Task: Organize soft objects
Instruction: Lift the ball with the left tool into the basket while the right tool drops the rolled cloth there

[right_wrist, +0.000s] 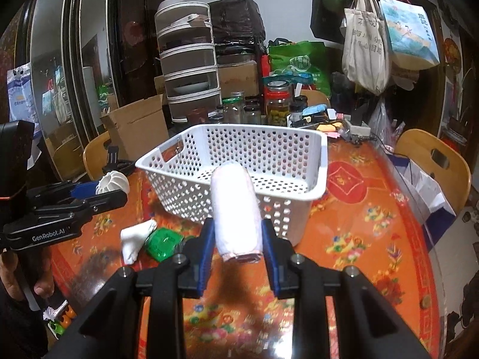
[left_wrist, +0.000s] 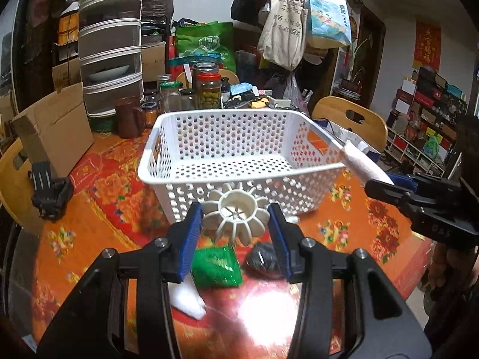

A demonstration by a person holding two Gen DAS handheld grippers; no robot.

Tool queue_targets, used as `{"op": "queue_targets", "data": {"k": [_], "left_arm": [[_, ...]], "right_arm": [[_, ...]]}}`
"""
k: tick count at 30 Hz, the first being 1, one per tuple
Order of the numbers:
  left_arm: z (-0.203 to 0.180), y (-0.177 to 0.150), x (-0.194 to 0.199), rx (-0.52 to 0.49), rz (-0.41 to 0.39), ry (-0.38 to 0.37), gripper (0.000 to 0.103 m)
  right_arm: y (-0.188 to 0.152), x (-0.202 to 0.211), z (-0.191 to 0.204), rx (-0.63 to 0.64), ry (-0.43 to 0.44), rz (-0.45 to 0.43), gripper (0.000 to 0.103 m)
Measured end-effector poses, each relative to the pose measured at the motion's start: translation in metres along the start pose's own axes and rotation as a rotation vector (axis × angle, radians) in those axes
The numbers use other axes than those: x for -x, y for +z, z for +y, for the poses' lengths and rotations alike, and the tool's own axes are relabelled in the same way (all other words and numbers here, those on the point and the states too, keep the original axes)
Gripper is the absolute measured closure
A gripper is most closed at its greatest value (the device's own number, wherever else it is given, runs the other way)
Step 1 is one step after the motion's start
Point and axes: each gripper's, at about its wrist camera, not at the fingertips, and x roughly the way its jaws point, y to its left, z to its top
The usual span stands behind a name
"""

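**Mia:** What does the left camera show?

**Ben:** The left gripper [left_wrist: 236, 224] holds a white ribbed ball [left_wrist: 238, 214]. Its blue fingers [left_wrist: 191, 236] squeeze the ball from both sides, up above the bench [left_wrist: 89, 224]. Right behind it is the white basket [left_wrist: 236, 137] with lots of holes. Under the fingers lie a green packet [left_wrist: 217, 266], a dark lump [left_wrist: 263, 258] and a white foam piece [left_wrist: 187, 299]. The right gripper [left_wrist: 380, 184] comes in from the side, and the white roll [left_wrist: 363, 161] in it sits at the basket's rim.

**Mia:** Any words?

**Ben:** A red banner [left_wrist: 427, 46] on the wall has gold Chinese writing. I can't read the bags.

**Mia:** And the right camera?

**Ben:** The fingers [right_wrist: 208, 239] are clamped on the white roll [right_wrist: 235, 212]. It sticks up over the near wall of the basket [right_wrist: 321, 161]. The left gripper [right_wrist: 98, 193] says "GenRobot.AI" on its side, and it grips the ribbed ball [right_wrist: 113, 181] beside the basket. A white cloth [right_wrist: 136, 239] and the green packet [right_wrist: 163, 242] lie touching on the bench [right_wrist: 359, 239].
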Motion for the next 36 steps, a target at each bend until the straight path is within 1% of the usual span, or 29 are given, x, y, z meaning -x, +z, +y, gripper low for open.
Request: {"op": "queue_targets", "data": {"k": [5, 10, 16, 19, 23, 28, 31, 36], "left_arm": [[0.013, 0.03, -0.017, 0.023, 0.004, 0.006, 0.061], [0.022, 0.065, -0.031, 0.046, 0.014, 0.011, 0.061], [0.025, 0.097, -0.065, 0.036, 0.072, 0.039, 0.061], [0.028, 0.108, -0.094, 0.043, 0.125, 0.057, 0.061], [0.034, 0.113, -0.13, 0.061, 0.198, 0.081, 0.061], [0.047, 0.105, -0.172, 0.092, 0.281, 0.097, 0.061], [0.049, 0.101, -0.189, 0.092, 0.312, 0.097, 0.061], [0.049, 0.095, -0.203, 0.091, 0.331, 0.11, 0.061]], "right_arm": [[0.017, -0.01, -0.009, -0.022, 0.0, 0.003, 0.074], [0.041, -0.028, -0.017, -0.03, -0.008, 0.02, 0.074], [0.066, -0.061, -0.018, -0.007, -0.026, 0.083, 0.074], [0.075, -0.08, -0.017, 0.004, -0.042, 0.124, 0.074], [0.083, -0.11, -0.019, 0.023, -0.076, 0.2, 0.073], [0.084, -0.145, -0.022, 0.037, -0.1, 0.299, 0.073], [0.082, -0.162, -0.023, 0.044, -0.103, 0.353, 0.073], [0.077, -0.18, -0.022, 0.062, -0.112, 0.408, 0.073]]}}
